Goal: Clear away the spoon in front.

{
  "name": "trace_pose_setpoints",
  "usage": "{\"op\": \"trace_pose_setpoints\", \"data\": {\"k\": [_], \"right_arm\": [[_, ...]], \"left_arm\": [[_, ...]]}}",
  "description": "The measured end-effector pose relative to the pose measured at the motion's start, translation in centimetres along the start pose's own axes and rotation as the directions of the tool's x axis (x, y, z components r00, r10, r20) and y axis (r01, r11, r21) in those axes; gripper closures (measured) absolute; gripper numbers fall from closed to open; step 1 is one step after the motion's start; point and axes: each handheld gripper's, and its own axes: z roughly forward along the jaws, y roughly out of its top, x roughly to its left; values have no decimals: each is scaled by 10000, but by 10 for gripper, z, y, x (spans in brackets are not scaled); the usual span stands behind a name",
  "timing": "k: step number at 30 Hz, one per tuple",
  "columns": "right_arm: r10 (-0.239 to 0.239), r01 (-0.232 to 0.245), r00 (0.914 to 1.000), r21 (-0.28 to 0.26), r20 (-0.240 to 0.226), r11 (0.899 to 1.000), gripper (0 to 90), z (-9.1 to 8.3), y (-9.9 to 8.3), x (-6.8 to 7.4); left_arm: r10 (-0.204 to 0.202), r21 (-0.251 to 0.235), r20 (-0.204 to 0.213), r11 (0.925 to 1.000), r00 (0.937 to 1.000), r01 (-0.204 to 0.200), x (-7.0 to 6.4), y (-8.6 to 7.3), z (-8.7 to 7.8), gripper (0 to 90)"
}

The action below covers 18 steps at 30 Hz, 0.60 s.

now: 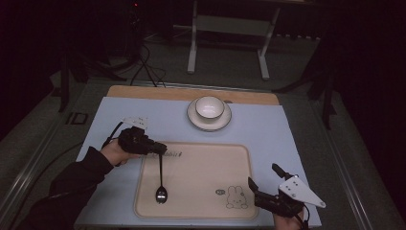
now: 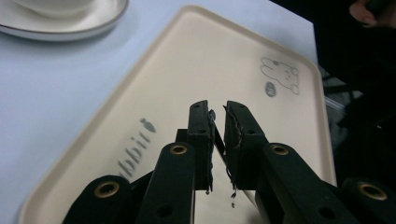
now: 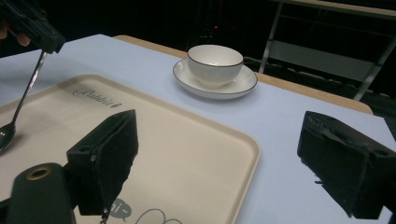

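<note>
- Left hand-held gripper (image 1: 155, 147): over the far left corner of the tray (image 1: 239, 158), jaws pinched narrow on the top of a spoon (image 1: 161, 184) handle.
- Spoon: hanging nearly upright, bowl low at the near left part of the tray; in the right gripper view the bowl looks to touch or almost touch the tray, cannot tell which.
- Right hand-held gripper (image 1: 262, 188): jaws spread wide, holding nothing, at the near right corner of the tray beside the rabbit drawing (image 1: 236, 197).
- Cup (image 1: 209, 107) on saucer (image 1: 209, 123): far side of the table (image 1: 268, 124), beyond the tray, well apart from both hand-held grippers.
- Likely step: carrying or setting the spoon. Advice: keep the pinch firm on the thin handle, move slowly to check swing, lower the bowl flat before releasing.
</note>
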Motion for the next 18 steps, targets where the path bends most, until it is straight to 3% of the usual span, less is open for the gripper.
{"op": "trace_pose_setpoints", "data": {"k": [11, 18], "right_arm": [[30, -30, 10000, 18, -37, 10000, 123, 1, 0, 0], [19, -19, 10000, 37, -47, 10000, 123, 1, 0, -1]], "left_arm": [[-254, -510, -115, 9984, 9996, 248, 12, -12, 12, 809], [-557, -565, -204, 9969, 9982, 545, 22, -18, 20, 797]]}}
